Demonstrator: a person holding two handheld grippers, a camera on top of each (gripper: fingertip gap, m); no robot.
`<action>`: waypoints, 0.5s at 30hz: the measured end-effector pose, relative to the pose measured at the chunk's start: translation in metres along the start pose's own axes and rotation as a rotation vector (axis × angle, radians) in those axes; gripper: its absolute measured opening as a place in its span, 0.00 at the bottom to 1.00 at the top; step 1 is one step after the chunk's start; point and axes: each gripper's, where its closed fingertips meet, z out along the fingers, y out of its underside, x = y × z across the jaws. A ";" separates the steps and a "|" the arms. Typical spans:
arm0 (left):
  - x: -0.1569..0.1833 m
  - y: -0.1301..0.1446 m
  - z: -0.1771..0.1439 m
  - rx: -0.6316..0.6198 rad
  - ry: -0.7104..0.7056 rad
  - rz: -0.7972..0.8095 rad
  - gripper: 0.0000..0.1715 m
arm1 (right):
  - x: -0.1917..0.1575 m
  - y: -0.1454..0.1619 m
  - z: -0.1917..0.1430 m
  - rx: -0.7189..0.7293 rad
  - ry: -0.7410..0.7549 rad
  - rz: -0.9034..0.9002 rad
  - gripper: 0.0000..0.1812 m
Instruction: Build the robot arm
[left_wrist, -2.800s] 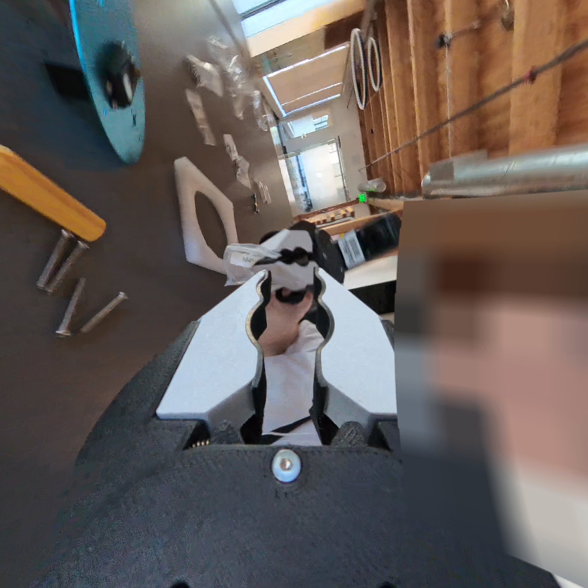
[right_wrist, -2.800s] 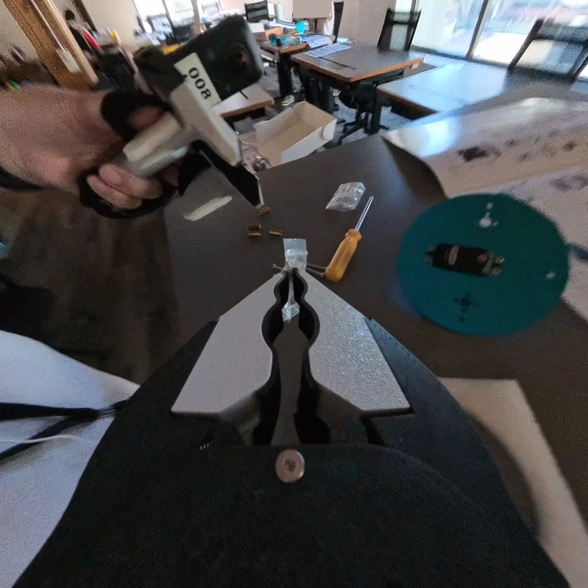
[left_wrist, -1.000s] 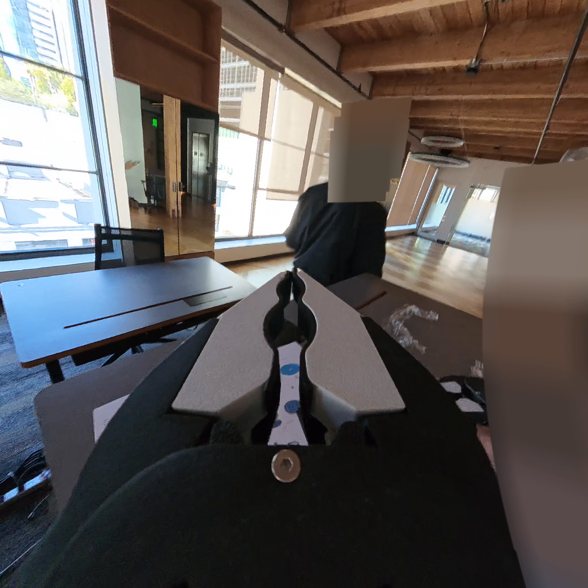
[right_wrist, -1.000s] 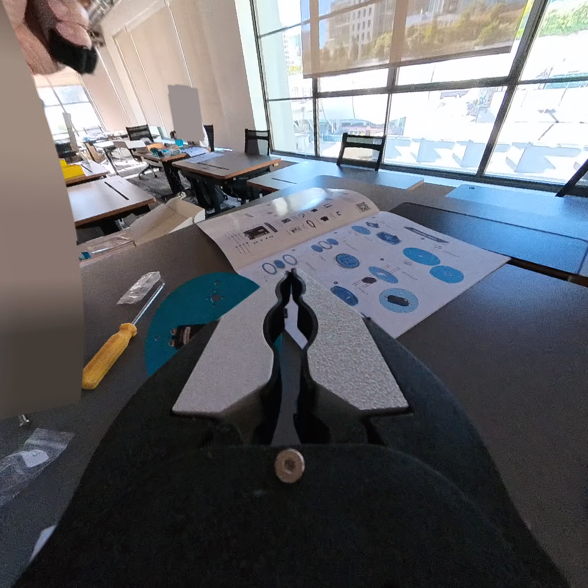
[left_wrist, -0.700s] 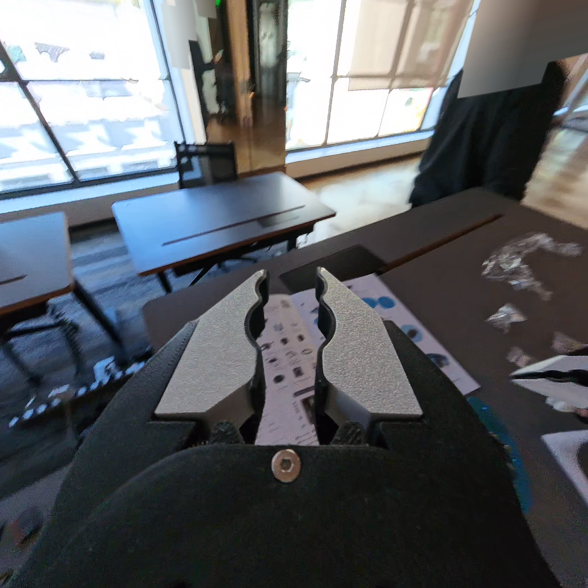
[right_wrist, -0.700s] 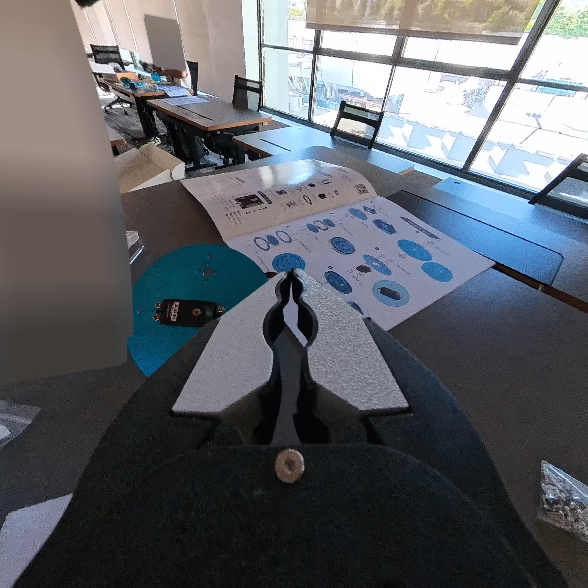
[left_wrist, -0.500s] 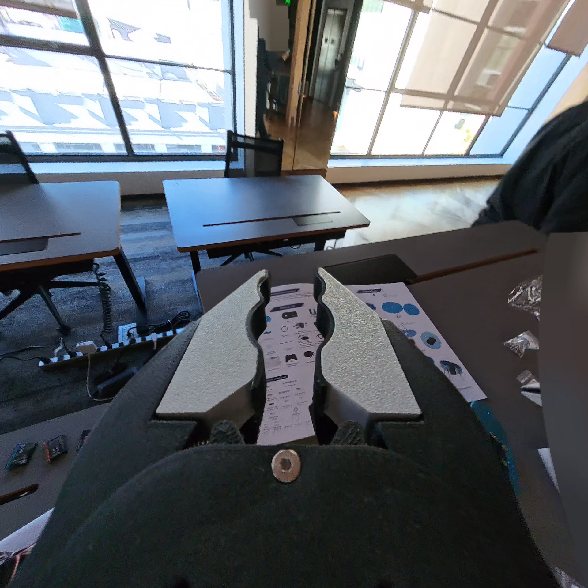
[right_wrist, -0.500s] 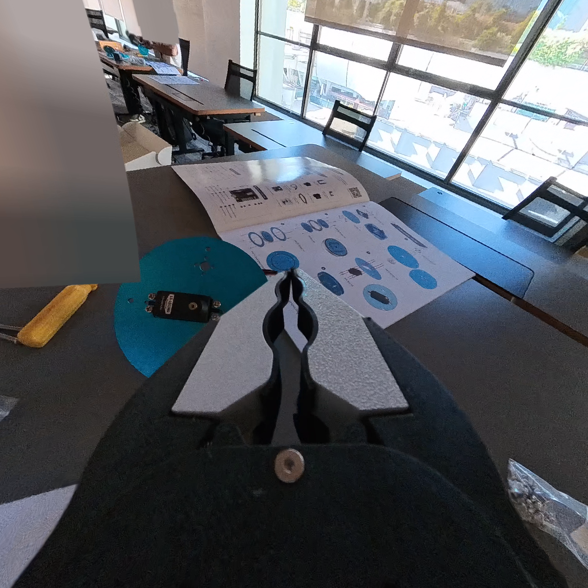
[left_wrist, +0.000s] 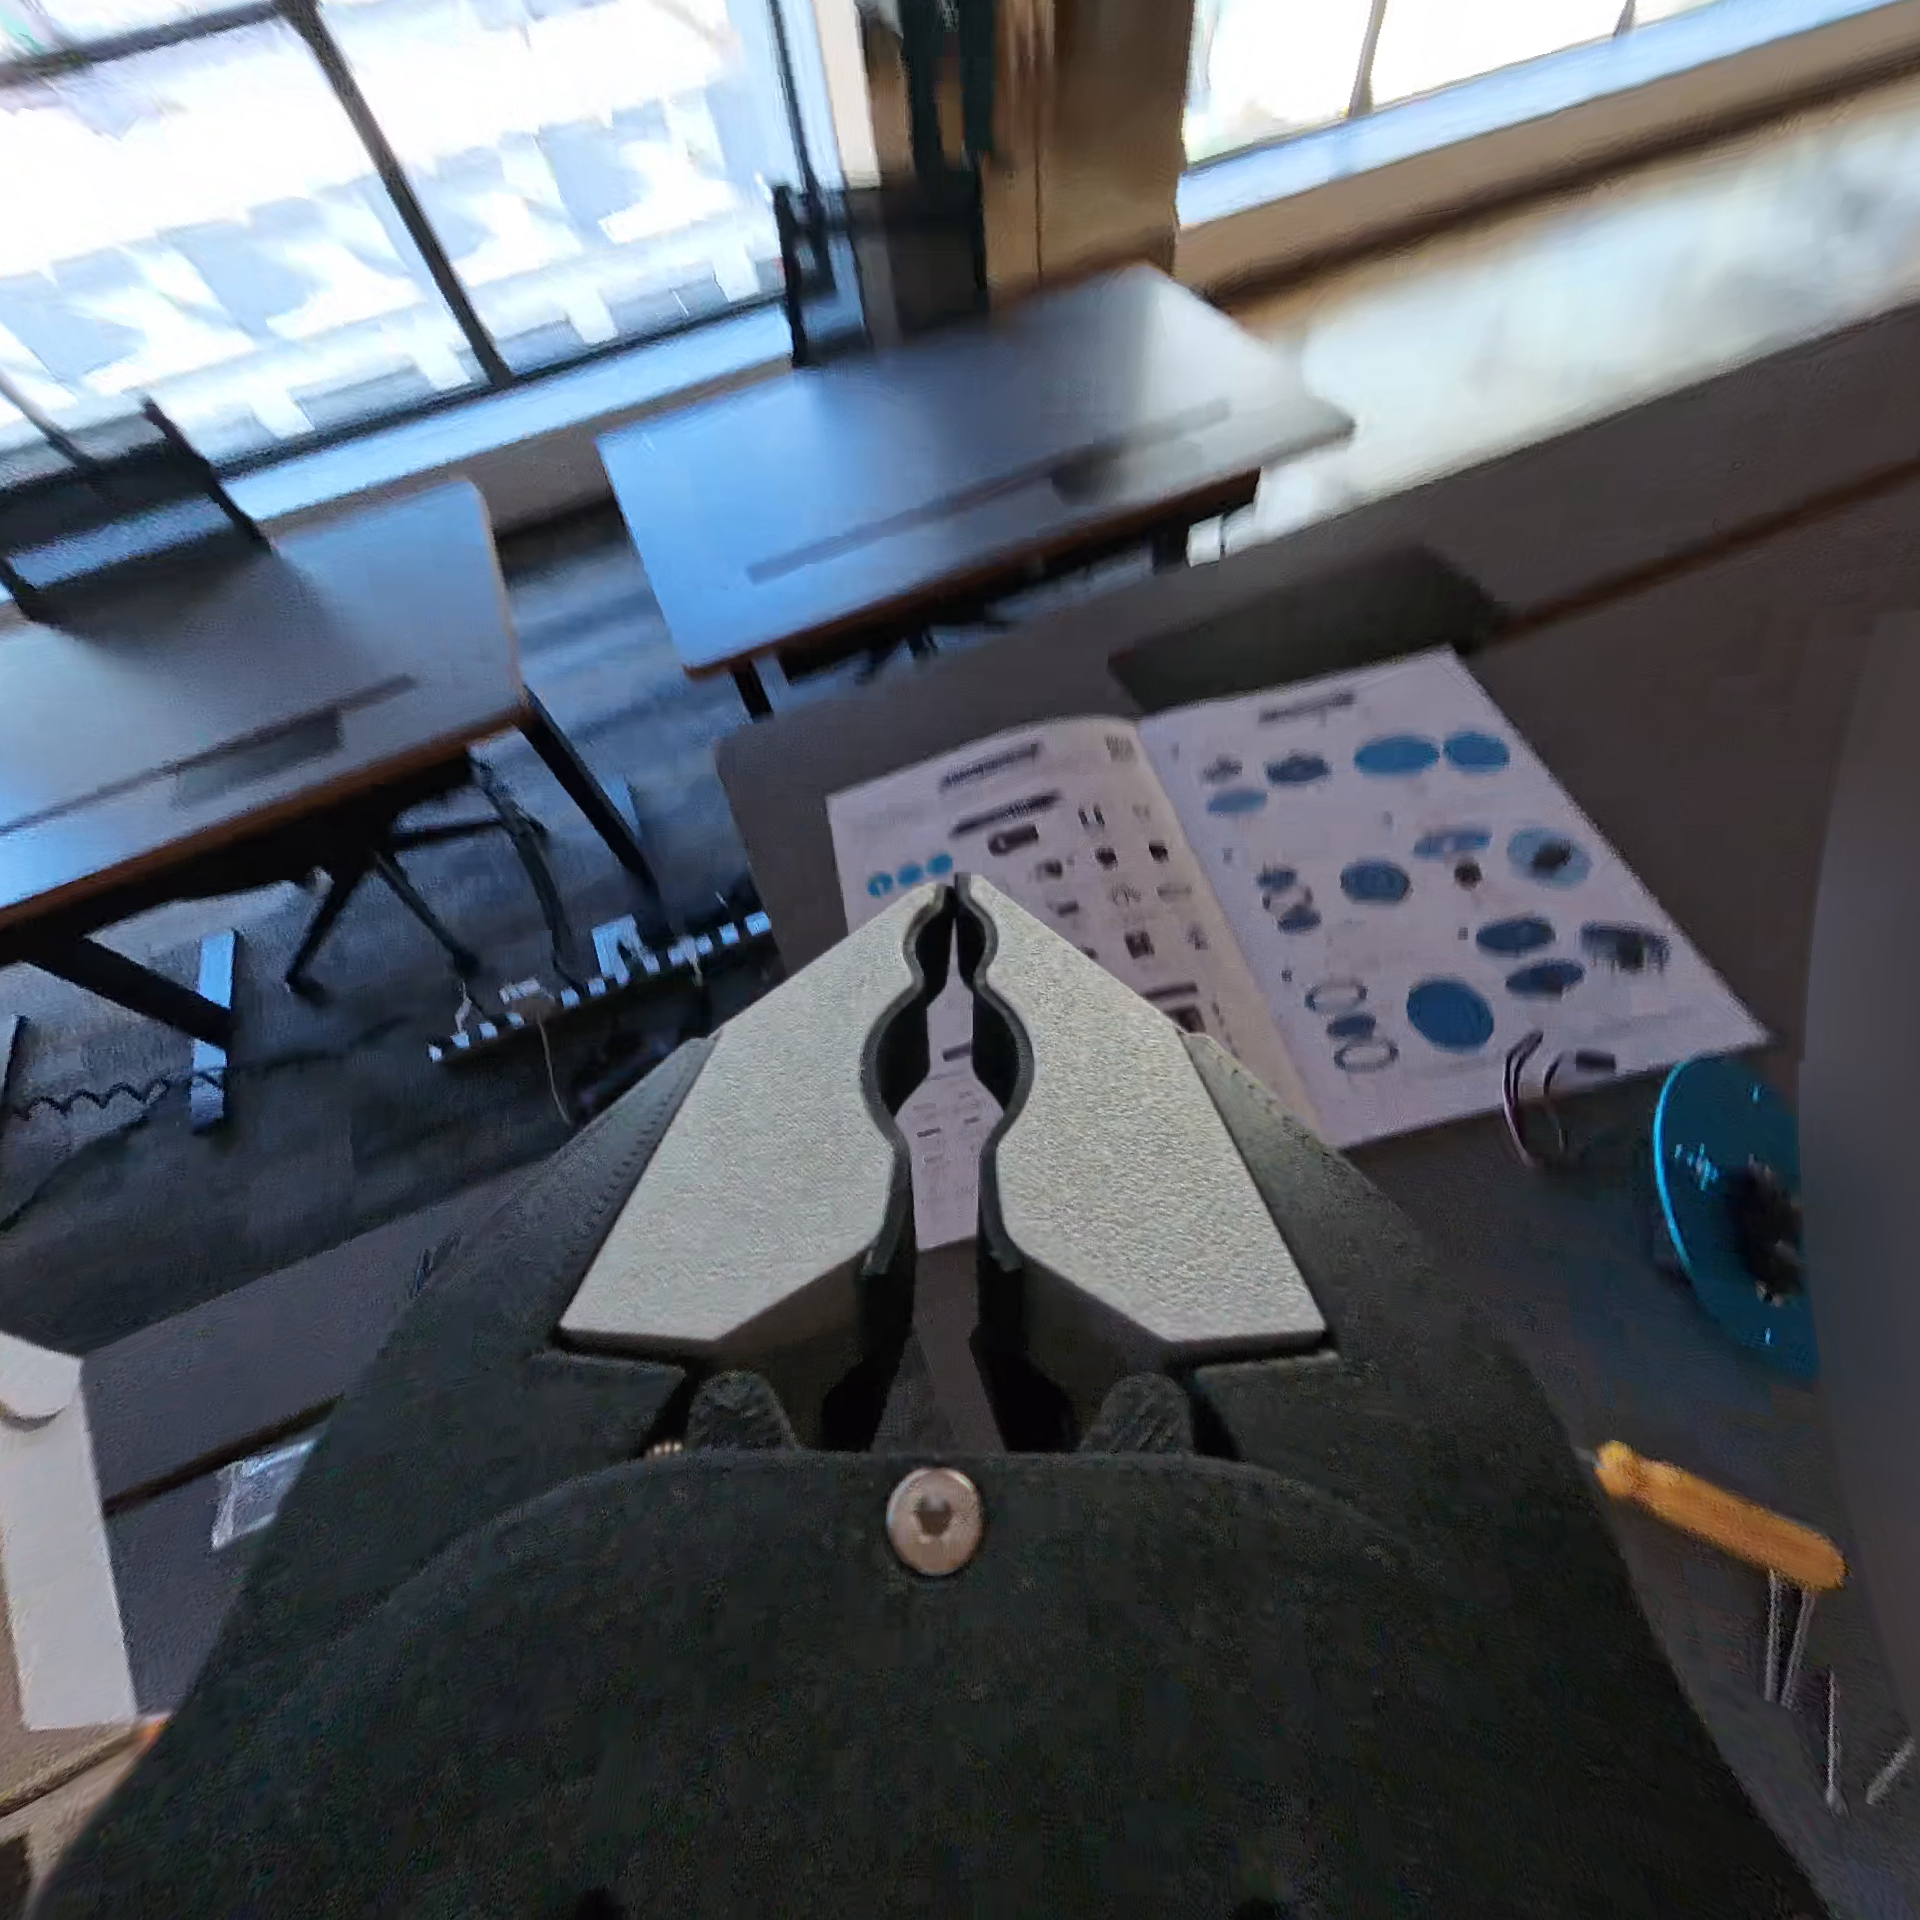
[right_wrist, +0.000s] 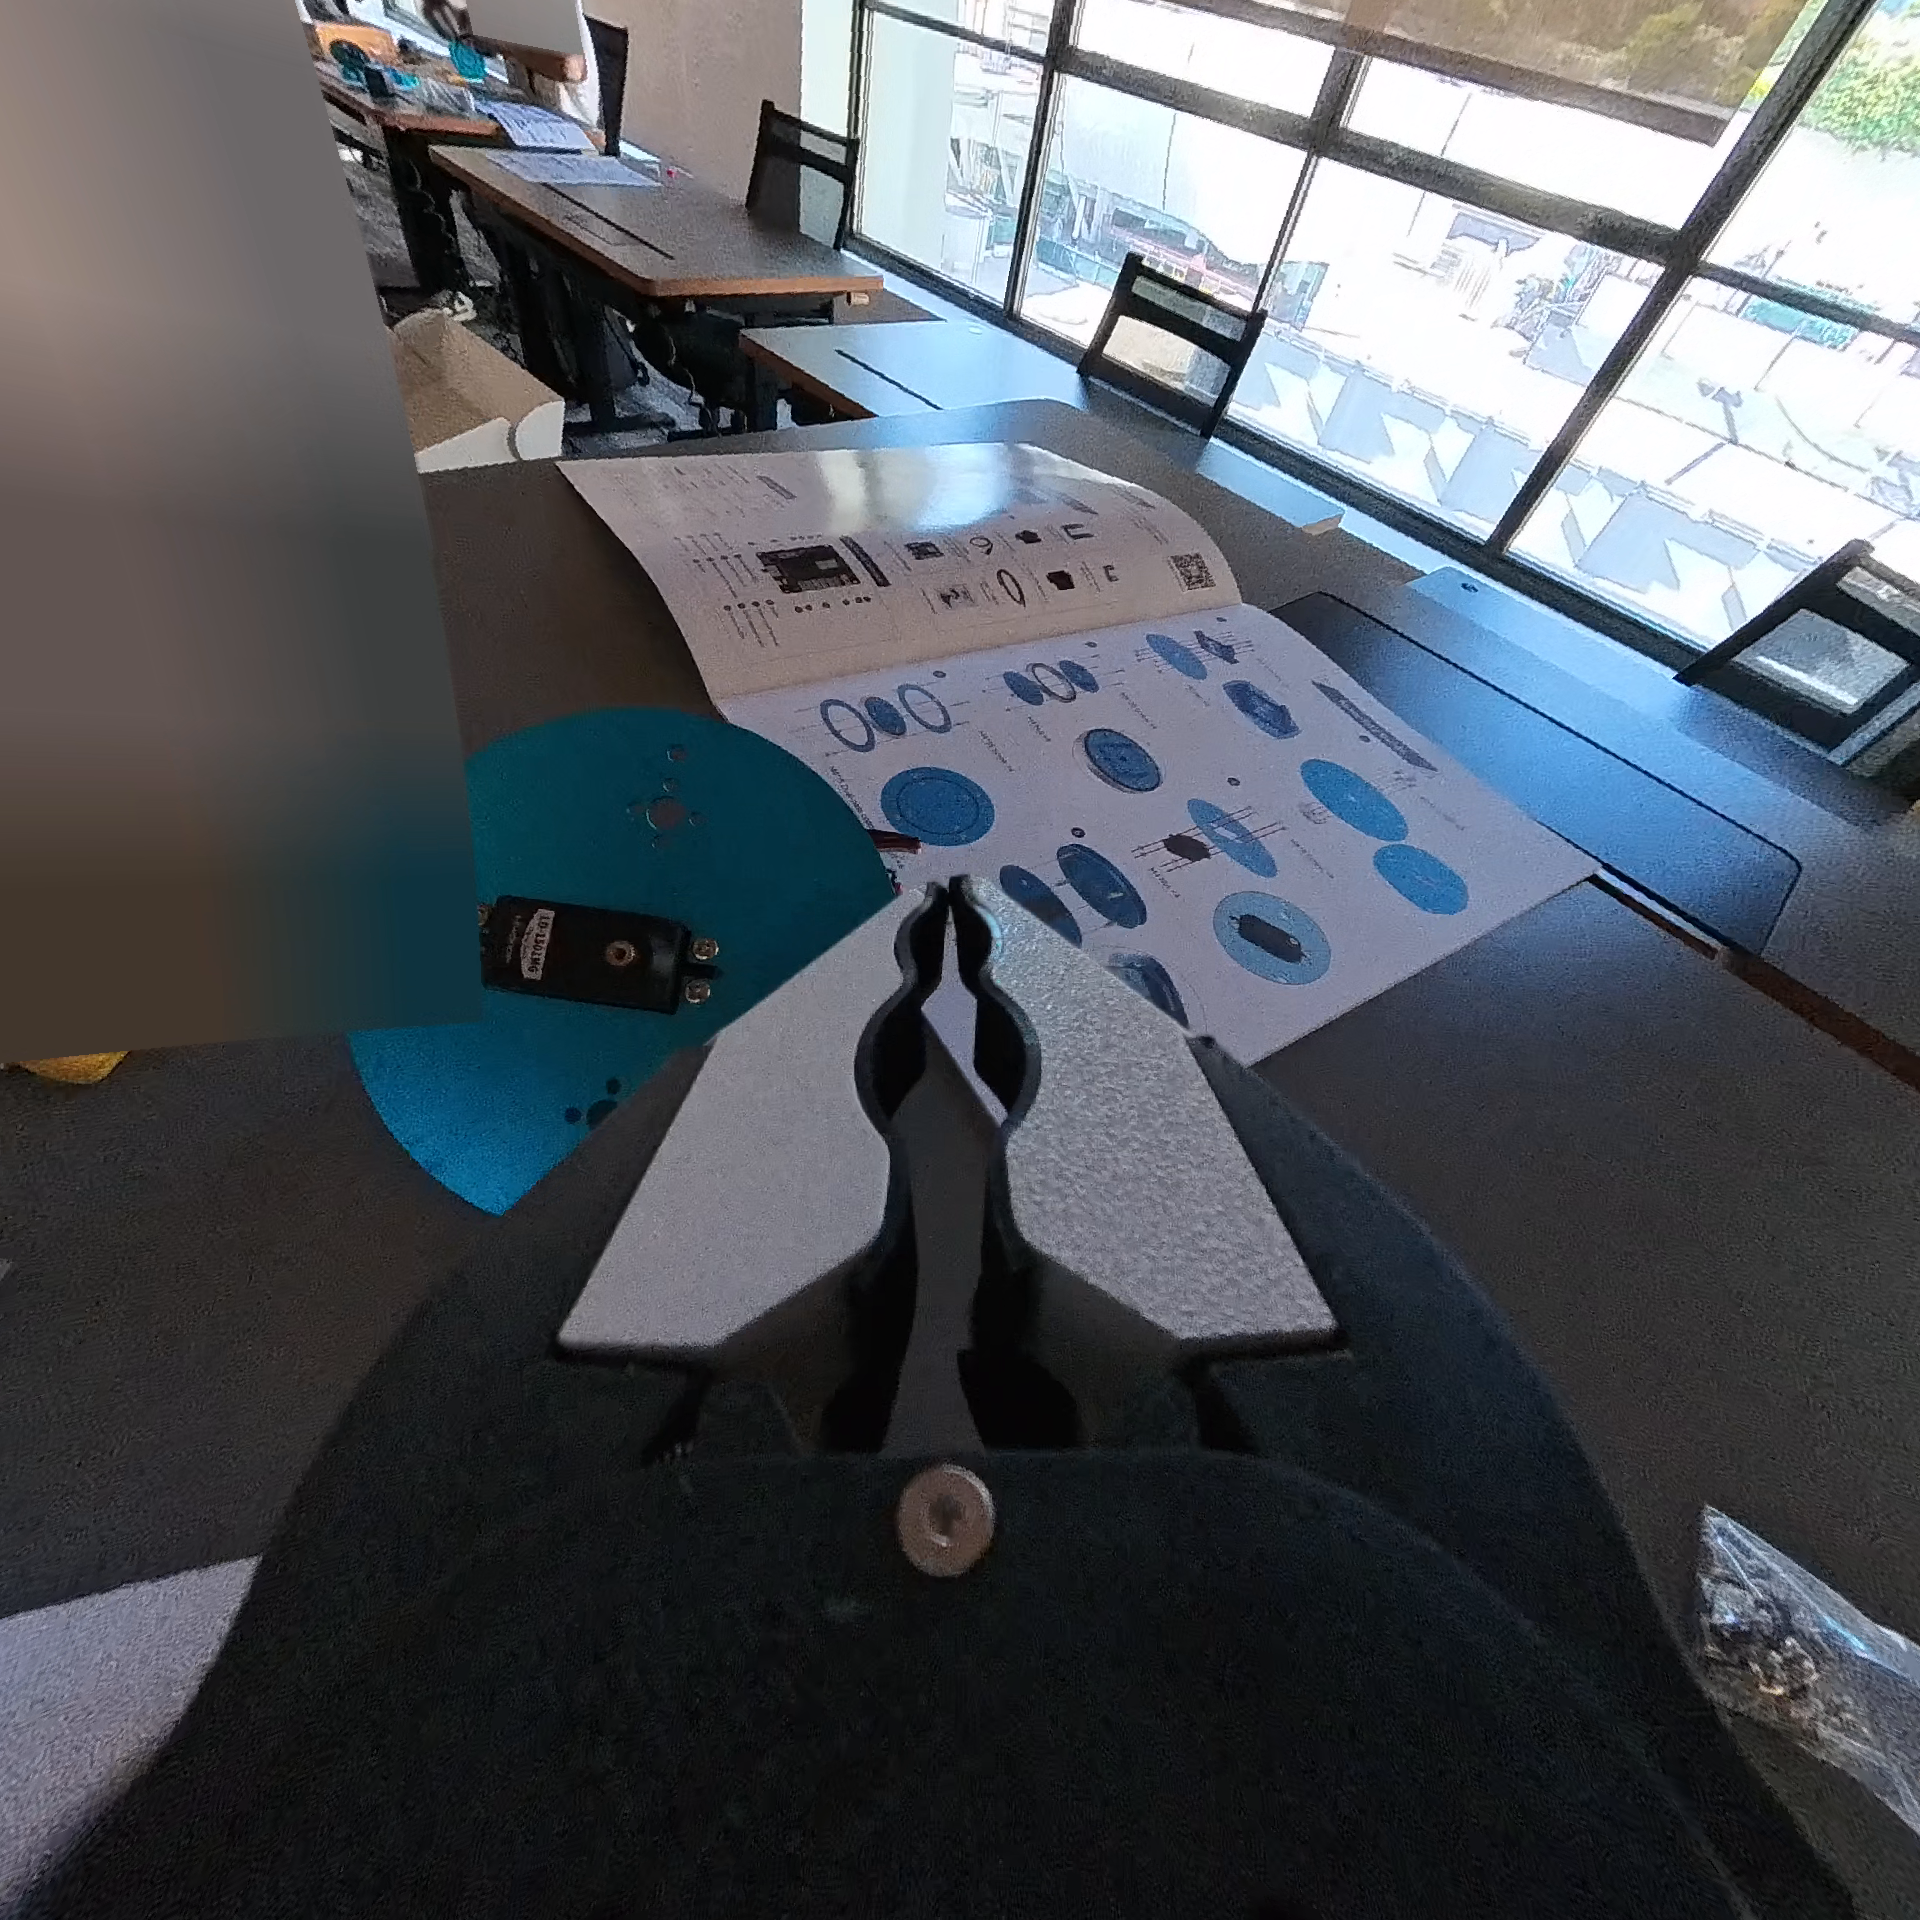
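Observation:
My left gripper (left_wrist: 956, 889) is shut and empty, held above the dark table (left_wrist: 1662, 644), pointing at the left page of an open picture booklet (left_wrist: 1351, 883). A blue disc (left_wrist: 1704, 1174) with a black servo on it lies to its right. My right gripper (right_wrist: 951, 891) is shut and empty, low over the same table (right_wrist: 1507, 1195). Its tips are just in front of the near edge of the booklet (right_wrist: 1143, 727) and right of the teal disc (right_wrist: 644, 831), which carries the black servo (right_wrist: 597, 951).
A yellow-handled screwdriver (left_wrist: 1714, 1527) and a few long screws (left_wrist: 1787, 1652) lie at the right in the left wrist view. A clear bag of small parts (right_wrist: 1808, 1662) lies at the lower right in the right wrist view. Other desks (left_wrist: 935, 468) and chairs stand beyond the table's edge. My right gripper's tips are some 20 centimetres from the yellow-handled screwdriver (left_wrist: 1714, 1527).
My left gripper has gone from open to shut and swung down and right toward the booklet. My right gripper stayed shut and drew a little closer to the disc and booklet.

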 end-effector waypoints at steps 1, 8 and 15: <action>0.005 0.009 0.020 -0.071 0.044 0.017 0.00 | 0.000 0.001 0.000 -0.005 -0.001 -0.001 0.00; 0.104 0.051 0.133 -0.343 0.542 0.004 0.00 | 0.001 0.004 -0.001 -0.017 -0.012 0.007 0.00; 0.171 0.106 0.186 -0.497 0.612 0.275 0.01 | -0.007 0.008 0.001 -0.042 -0.034 -0.021 0.01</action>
